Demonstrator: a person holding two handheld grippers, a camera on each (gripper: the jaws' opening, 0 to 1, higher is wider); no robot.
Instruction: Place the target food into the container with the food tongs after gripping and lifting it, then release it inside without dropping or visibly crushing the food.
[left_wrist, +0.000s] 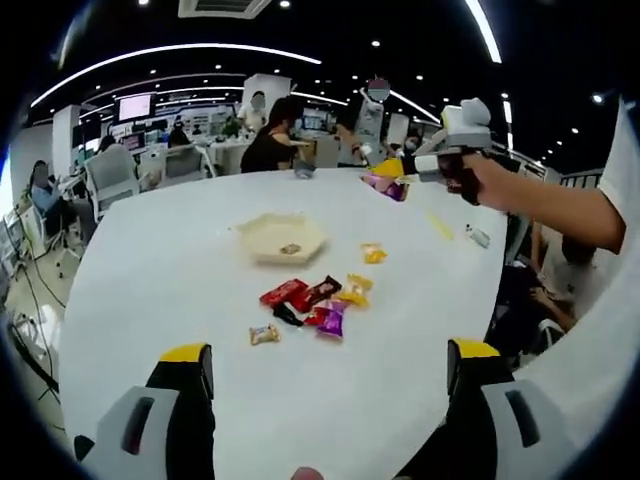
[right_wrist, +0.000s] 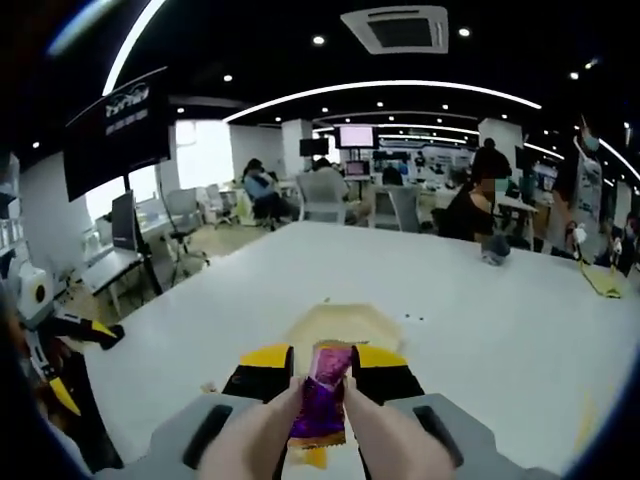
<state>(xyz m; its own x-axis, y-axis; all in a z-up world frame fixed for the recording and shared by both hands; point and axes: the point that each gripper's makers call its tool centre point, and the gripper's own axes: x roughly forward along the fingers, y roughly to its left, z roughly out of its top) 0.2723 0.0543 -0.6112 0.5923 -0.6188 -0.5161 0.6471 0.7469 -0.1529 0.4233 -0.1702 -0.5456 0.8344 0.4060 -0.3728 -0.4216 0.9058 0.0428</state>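
Note:
A beige hexagonal container (left_wrist: 281, 240) sits mid-table with a small snack in it. In front of it lies a loose pile of snack packets (left_wrist: 318, 300), red, yellow and purple. My left gripper (left_wrist: 328, 350) stands wide open above the near table, holding nothing. My right gripper (right_wrist: 322, 365) is shut on beige food tongs (right_wrist: 265, 435), which pinch a purple packet (right_wrist: 321, 400) held in the air just before the container (right_wrist: 335, 320). In the left gripper view, the right gripper (left_wrist: 392, 172) hangs over the far right of the table with the purple packet (left_wrist: 386, 188).
The round white table (left_wrist: 180, 290) has one yellow packet (left_wrist: 373, 254) apart from the pile and small items (left_wrist: 476, 236) near its right edge. People sit at desks behind. The person's arm (left_wrist: 545, 200) reaches in from the right.

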